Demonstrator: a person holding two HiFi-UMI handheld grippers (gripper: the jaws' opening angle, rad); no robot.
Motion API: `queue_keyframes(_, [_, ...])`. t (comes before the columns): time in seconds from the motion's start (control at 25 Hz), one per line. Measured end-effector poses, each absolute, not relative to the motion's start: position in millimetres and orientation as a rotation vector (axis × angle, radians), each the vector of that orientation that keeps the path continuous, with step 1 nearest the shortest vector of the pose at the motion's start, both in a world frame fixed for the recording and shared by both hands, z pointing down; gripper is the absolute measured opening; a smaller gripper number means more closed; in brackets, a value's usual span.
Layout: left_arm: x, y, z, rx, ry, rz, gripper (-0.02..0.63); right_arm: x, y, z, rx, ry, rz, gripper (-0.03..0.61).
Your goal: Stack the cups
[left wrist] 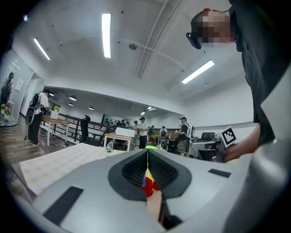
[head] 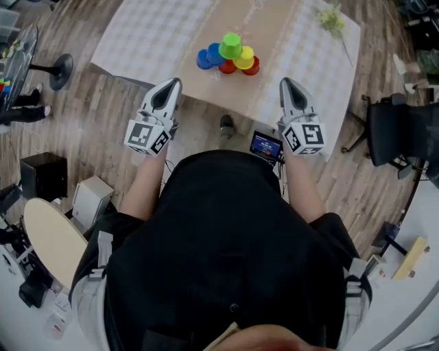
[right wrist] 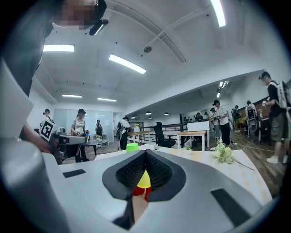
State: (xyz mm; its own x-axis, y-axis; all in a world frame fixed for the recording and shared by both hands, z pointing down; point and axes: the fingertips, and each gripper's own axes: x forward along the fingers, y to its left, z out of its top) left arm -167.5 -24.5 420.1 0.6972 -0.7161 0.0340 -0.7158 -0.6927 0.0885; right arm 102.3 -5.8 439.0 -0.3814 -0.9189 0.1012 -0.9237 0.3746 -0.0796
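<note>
Upside-down cups stand in a small pile on the table (head: 151,41): a green cup (head: 230,45) on top, a yellow cup (head: 244,57) and red cup (head: 252,67) at its right, blue cups (head: 208,56) at its left. My left gripper (head: 171,83) and right gripper (head: 285,82) hover by the table's near edge, well short of the pile. Both are shut and hold nothing. In the left gripper view the left gripper (left wrist: 147,152) frames a red cup (left wrist: 149,185). In the right gripper view the right gripper (right wrist: 145,152) frames the yellow cup (right wrist: 144,179).
A sprig of flowers (head: 330,19) lies at the table's far right corner. A small lit screen (head: 266,144) sits below the right gripper. A black office chair (head: 401,134) stands at the right. Several people stand at desks in the background (left wrist: 142,132).
</note>
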Motion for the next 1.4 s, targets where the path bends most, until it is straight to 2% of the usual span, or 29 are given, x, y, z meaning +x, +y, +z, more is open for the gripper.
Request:
queue_keyframes(0.48, [-235.3, 86.1, 436.7, 2.737, -1.316, -0.025, 0.006, 52.5, 113.0, 454.0, 1.719, -2.511, 0.172, 0.011])
queue_keyframes(0.84, [-234.5, 128.5, 446.8, 2.717, -1.239, -0.047, 0.006, 47.2, 163.4, 462.9, 1.775, -2.488, 0.227, 0.011])
queue_keyframes(1.4, [-221.5, 140.9, 442.1, 2.744, -1.191, -0.04, 0.006, 49.9, 181.3, 454.9, 1.791, -2.481, 0.202, 0.009])
